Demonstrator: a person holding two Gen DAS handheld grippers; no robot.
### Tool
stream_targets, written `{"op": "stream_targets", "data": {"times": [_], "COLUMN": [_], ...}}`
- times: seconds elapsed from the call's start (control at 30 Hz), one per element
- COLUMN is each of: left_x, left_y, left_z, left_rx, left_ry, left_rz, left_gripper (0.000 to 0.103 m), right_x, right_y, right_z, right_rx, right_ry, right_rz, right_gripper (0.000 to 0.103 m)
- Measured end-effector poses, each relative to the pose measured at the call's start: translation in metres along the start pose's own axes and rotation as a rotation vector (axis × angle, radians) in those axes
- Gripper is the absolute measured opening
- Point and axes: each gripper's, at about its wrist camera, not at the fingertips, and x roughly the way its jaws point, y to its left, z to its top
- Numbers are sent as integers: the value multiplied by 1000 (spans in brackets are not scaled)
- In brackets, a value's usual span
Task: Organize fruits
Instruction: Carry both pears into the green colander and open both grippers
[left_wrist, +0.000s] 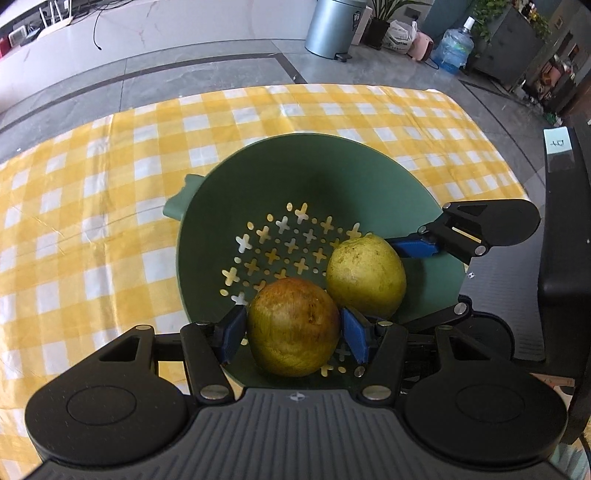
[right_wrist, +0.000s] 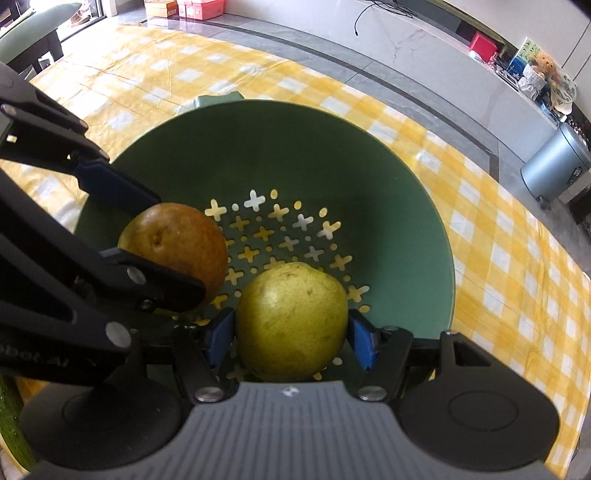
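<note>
One table covered by a yellow-and-white checked cloth (left_wrist: 110, 192) is seen, and on it stands one green colander bowl (left_wrist: 258, 177) with cross-shaped and round holes cut through its base. One handle tab is visible at the bowl's far-left rim.

Two fruits are counted inside the bowl, lying side by side and touching or nearly so. The reddish-brown fruit (left_wrist: 293, 326) is at the left; the yellow-green fruit (left_wrist: 365, 277) is at the right.

Two grippers are counted, each with blue pads. The left gripper (left_wrist: 293, 332) is reached into the bowl, and the reddish-brown fruit is pinched between its pads. The right gripper (right_wrist: 291, 339) is likewise set inside the bowl, its pads closed against both sides of the yellow-green fruit.

One grey pedal bin (left_wrist: 334, 26) is seen on the floor beyond the table, with one water bottle (left_wrist: 452, 50) to its right.
</note>
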Motion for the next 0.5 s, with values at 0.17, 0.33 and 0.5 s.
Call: {"op": "stream_targets", "data": {"times": [0.17, 0.33, 0.5], "left_x": [-4, -20, -47], "left_y": [2, 4, 6], "left_z": [-1, -5, -18], "left_rx": [-33, -59, -96], "left_ry": [-17, -57, -126], "left_rz": [-16, -29, -38], "left_gripper": [69, 72, 73], "right_x": [0, 1, 3], "right_y": [0, -2, -4], "right_z": [1, 6, 14], "right_rx": [4, 34, 74], "right_ry": [14, 52, 124], "right_rz": [-3, 1, 19], "right_gripper": [62, 62, 62]}}
